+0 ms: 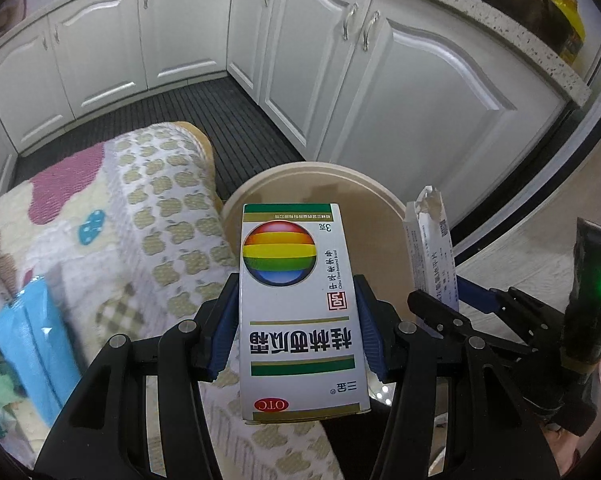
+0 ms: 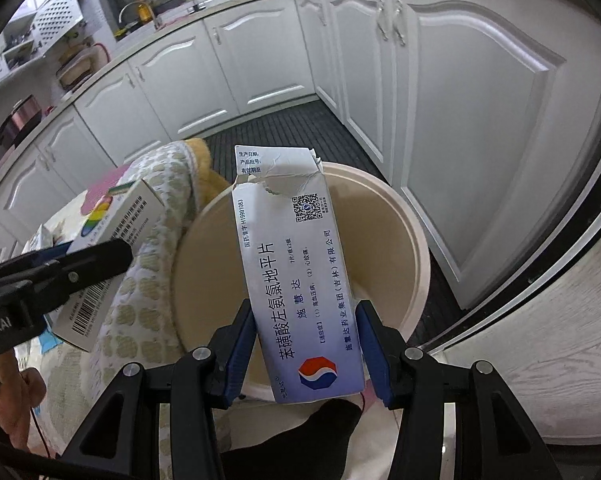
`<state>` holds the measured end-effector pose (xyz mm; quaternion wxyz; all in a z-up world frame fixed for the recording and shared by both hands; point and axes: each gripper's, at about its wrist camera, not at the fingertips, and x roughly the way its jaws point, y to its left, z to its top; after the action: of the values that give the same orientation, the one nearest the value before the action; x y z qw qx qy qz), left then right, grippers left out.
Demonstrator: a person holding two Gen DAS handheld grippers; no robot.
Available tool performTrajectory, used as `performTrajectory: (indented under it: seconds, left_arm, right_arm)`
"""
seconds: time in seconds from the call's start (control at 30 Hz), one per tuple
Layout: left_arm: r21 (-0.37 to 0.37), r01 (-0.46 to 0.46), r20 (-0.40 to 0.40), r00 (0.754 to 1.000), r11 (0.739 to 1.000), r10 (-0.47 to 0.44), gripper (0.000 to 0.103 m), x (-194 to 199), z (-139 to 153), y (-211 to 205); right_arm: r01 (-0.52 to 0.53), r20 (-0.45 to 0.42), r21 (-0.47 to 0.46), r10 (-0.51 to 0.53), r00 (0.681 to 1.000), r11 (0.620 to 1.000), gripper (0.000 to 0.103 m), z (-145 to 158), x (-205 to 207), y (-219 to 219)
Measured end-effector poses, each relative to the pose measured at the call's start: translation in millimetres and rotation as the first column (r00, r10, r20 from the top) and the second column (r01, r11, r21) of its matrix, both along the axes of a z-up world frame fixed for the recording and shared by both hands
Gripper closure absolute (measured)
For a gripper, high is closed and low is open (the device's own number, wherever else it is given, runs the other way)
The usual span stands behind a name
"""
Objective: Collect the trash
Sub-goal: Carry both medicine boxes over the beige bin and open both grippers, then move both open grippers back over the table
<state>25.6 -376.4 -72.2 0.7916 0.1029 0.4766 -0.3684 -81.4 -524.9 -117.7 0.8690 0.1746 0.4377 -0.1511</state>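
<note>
left wrist view: the left gripper [image 1: 296, 328] is closed on a white cardboard medicine box with a rainbow-striped ball and green bands [image 1: 298, 304], its blue pads [image 1: 226, 326] pressing both long sides. the box juts forward over the near rim of a round cream plastic bin [image 1: 384, 196], above the edge of a quilted cloth with an olive apple pattern [image 1: 168, 208]. a light blue plastic packet [image 1: 32, 340] lies on the cloth at the left.

right wrist view: the right gripper [image 2: 306, 344] clamps a pale blue-white medicine carton with a torn top flap and a qr code [image 2: 296, 264], held tilted over the bin's open mouth [image 2: 418, 248]. the rainbow box [image 2: 116, 224] shows at the left, beside the bin over the cloth [image 2: 156, 280]. white kitchen cabinets [image 2: 440, 120] and a dark ribbed floor mat [image 2: 292, 128] lie behind.
</note>
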Motion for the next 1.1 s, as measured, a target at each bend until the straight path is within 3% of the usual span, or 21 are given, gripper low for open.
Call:
performTrajectory:
  seconds: [0.27, 0.43, 0.77, 1.1]
  left_arm:
    - [-0.011, -0.014, -0.018, 1.000, 1.000, 0.014, 0.050, 8.4, -12.7, -9.9]
    - [-0.004, -0.019, -0.007, 1.000, 1.000, 0.019, 0.042, 8.2, -16.5, -8.1]
    - [0.002, -0.032, 0.014, 0.999, 0.999, 0.032, 0.041, 1.3, -11.1, 1.3]
    - [0.023, -0.057, 0.041, 0.998, 0.998, 0.056, 0.041, -4.0, -5.3, 19.2]
  right_arm:
    - [0.059, 0.002, 0.018, -0.059, 0.998, 0.998, 0.054, -8.7, 9.8, -18.7]
    - [0.077, -0.009, 0.020, -0.077, 0.997, 0.997, 0.036, -14.3, 11.1, -23.1]
    - [0.067, -0.040, 0.043, -0.065, 0.997, 0.997, 0.036, -22.3, 6.2, -18.3]
    - [0.042, -0.028, 0.016, -0.041, 0.999, 0.999, 0.036, -7.9, 3.6, -1.8]
